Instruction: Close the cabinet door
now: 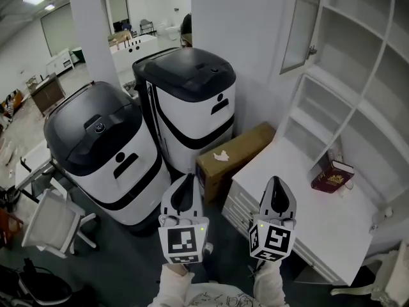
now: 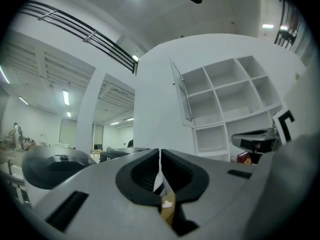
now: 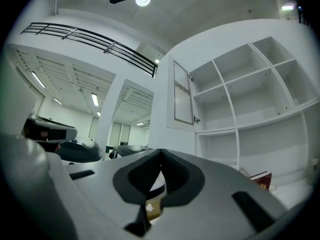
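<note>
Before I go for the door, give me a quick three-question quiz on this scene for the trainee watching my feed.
1. True or false: the cabinet door is shut flat against its shelves.
2. Which thing lies on the white counter below the shelves? A) a red book B) a mug C) a laptop
3. Fill in: the jaws of the left gripper and of the right gripper are both ____, with nothing between them.

Key: 1 false, it stands swung open. 2 A. 3 shut.
</note>
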Motion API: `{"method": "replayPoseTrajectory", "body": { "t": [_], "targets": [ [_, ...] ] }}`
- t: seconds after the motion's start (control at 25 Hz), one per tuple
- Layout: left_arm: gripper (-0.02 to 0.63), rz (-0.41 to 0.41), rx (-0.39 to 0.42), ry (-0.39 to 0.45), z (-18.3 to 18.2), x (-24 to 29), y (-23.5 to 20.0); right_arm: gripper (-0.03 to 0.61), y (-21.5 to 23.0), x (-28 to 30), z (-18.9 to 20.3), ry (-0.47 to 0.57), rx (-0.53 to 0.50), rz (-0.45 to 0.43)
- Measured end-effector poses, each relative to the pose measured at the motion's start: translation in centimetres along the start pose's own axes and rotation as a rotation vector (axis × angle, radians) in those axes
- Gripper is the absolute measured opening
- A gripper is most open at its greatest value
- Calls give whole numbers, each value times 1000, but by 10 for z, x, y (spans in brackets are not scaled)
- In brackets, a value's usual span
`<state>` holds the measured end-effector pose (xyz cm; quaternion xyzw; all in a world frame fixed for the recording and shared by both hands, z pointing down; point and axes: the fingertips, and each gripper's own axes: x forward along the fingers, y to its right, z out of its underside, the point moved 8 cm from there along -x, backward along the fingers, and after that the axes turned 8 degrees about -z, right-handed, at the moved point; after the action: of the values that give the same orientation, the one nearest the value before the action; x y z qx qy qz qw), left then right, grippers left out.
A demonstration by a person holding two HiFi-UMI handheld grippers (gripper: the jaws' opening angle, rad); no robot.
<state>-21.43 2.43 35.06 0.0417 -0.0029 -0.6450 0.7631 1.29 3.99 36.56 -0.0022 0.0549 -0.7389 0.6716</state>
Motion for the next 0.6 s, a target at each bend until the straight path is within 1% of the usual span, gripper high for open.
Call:
{"method": "replayPoseTrajectory", "body": {
  "t": [0.2, 0.6],
  "targets": [
    [14, 41, -5, 2, -2, 51, -3, 3, 9, 42, -2, -1, -7, 40],
    [14, 130, -11, 33, -9, 146, -12, 3, 18, 121, -13, 24, -39, 120]
  ]
}}
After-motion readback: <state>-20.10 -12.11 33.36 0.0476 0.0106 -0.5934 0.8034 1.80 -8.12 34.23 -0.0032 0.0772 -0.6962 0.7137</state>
